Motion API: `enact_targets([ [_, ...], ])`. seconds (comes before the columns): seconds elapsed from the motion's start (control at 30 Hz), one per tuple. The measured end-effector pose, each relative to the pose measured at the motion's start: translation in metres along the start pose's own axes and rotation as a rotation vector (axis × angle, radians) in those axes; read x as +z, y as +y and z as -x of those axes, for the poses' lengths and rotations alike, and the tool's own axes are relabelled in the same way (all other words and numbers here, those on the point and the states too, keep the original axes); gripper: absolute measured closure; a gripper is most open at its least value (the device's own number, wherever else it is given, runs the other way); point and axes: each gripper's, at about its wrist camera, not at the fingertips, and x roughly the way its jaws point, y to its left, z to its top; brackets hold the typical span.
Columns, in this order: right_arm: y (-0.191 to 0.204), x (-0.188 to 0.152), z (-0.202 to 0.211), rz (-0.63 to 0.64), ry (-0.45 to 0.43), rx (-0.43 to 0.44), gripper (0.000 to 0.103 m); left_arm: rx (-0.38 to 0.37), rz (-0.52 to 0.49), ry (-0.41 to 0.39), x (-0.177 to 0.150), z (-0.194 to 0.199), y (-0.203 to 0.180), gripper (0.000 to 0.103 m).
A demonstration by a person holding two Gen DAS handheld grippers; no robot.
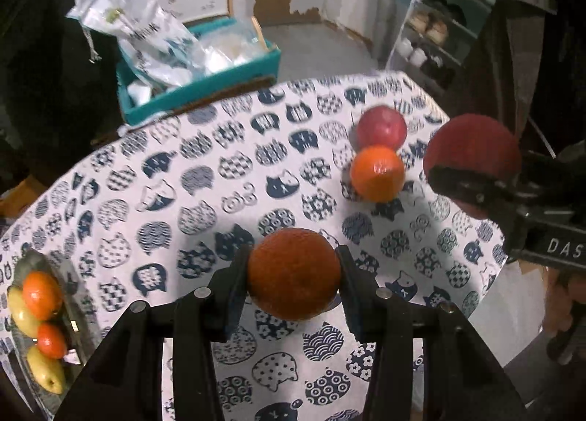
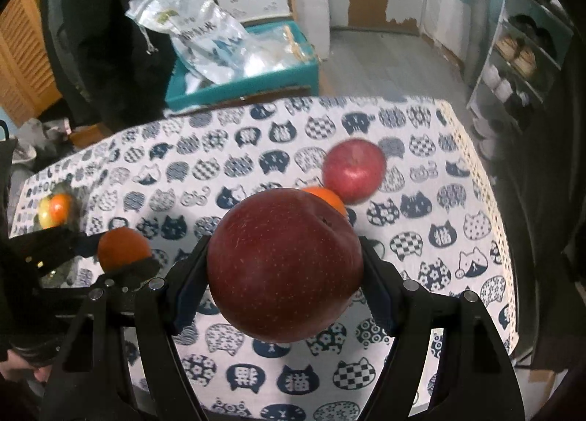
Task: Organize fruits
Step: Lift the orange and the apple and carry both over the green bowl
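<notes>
Fruits are being gathered from a table covered in a cat-print cloth.

In the left wrist view, an orange is clenched between the pads of the left gripper and is held clear above the cloth. A glass dish is seen at the table's far left edge, already holding oranges and yellow-green fruit; it is judged to be the destination. A second orange and a red apple are left lying on the cloth, touching each other. The right gripper is seen at the right, clamped on a dark red apple.

In the right wrist view, that dark red apple is gripped across its widest part by the right gripper, with both pads pressed on its sides. The left gripper with its orange is seen at the lower left, and the dish lies beyond it.

For the carry to be done well, both grips should be kept firm and level, since round fruit is likely to roll out if the jaws are tilted or eased. The orange, being nearer the dish, is best delivered first, lowered into a gap among the fruit and released only once it rests. The two tools should be kept well apart on the way over.
</notes>
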Motion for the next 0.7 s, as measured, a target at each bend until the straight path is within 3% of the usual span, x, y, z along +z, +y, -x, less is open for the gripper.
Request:
enact_targets([
  [0.27, 0.025, 0.013, 0.029, 0.046, -0.073, 0.027, 0.028, 0.008, 0.023, -0.1, 0.008, 0.049, 0.01, 0.057],
  [0.7, 0.068, 0.03, 0.071, 0.109, -0.178, 0.081, 0.028, 0.023, 0.058, -0.199, 0.002, 0.105, 0.03, 0.057],
])
